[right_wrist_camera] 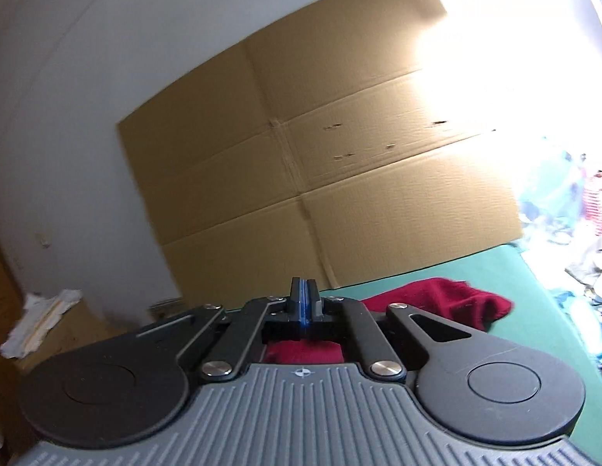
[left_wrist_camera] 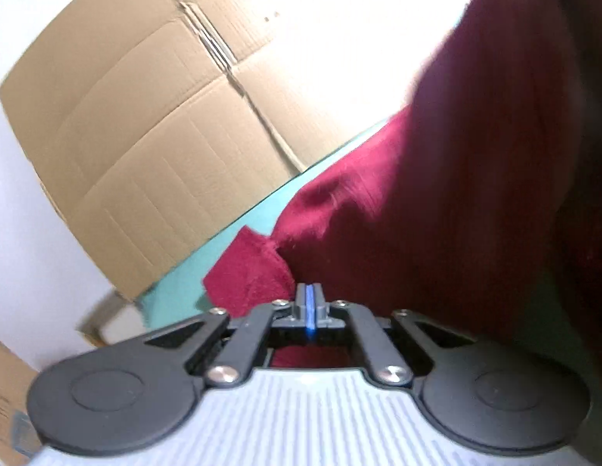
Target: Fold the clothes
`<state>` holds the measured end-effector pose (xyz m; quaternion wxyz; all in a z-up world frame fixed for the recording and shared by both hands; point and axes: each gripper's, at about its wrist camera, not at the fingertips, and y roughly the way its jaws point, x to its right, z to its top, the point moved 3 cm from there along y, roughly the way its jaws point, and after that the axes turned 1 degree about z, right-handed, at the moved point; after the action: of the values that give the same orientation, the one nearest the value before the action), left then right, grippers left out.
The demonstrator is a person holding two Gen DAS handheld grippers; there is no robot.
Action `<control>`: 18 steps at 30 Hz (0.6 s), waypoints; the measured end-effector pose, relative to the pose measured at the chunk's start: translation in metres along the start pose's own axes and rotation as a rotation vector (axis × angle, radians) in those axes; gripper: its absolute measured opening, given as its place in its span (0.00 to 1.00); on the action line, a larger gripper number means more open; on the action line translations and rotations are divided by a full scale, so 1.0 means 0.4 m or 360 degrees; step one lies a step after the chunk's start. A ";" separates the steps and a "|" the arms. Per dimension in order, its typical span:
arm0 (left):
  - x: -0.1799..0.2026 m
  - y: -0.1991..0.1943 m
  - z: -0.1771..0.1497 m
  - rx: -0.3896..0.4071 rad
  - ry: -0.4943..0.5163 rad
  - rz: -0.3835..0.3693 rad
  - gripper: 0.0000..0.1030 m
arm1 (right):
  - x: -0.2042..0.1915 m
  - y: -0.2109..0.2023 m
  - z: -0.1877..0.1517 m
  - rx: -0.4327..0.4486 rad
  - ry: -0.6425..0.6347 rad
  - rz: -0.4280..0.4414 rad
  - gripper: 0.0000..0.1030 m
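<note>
Left wrist: left tool [left_wrist_camera: 309, 303] closed, seemingly empty, near red garment [left_wrist_camera: 417, 213]; right tool [right_wrist_camera: 304, 303] closed.

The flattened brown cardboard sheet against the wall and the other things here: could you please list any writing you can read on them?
None is legible.
Flattened brown cardboard sheet: dark marks near its top edge, too blurred to read.
Grey ribbed gripper body: only a small crosshair sign, no text.

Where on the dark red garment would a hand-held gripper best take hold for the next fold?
Probably the small flap of the dark red garment that sticks out flat onto the green surface. It is a thin free edge, away from the bunched, hanging bulk. Come in low from the cardboard sheet side.
</note>
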<state>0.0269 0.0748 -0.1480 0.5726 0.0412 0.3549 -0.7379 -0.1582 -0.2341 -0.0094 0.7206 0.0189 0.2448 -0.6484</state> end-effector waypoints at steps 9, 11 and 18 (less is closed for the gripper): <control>0.098 -0.092 -0.150 0.0017 0.0430 -0.0159 0.43 | 0.005 -0.005 -0.248 -0.0559 -0.0314 -0.0132 0.73; 0.113 -0.081 -0.163 -0.0009 0.0458 -0.0155 0.45 | -0.006 -0.023 -0.308 -0.0665 -0.0368 -0.0103 0.74; 0.165 -0.003 -0.119 0.0012 0.0563 -0.0092 0.48 | -0.038 0.058 -0.412 -0.0629 -0.0371 -0.0153 0.68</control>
<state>-0.0129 0.0483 -0.2137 0.4797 0.1623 0.4483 -0.7366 -0.1908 -0.1594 -0.1552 0.7019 -0.2092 0.2829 -0.6193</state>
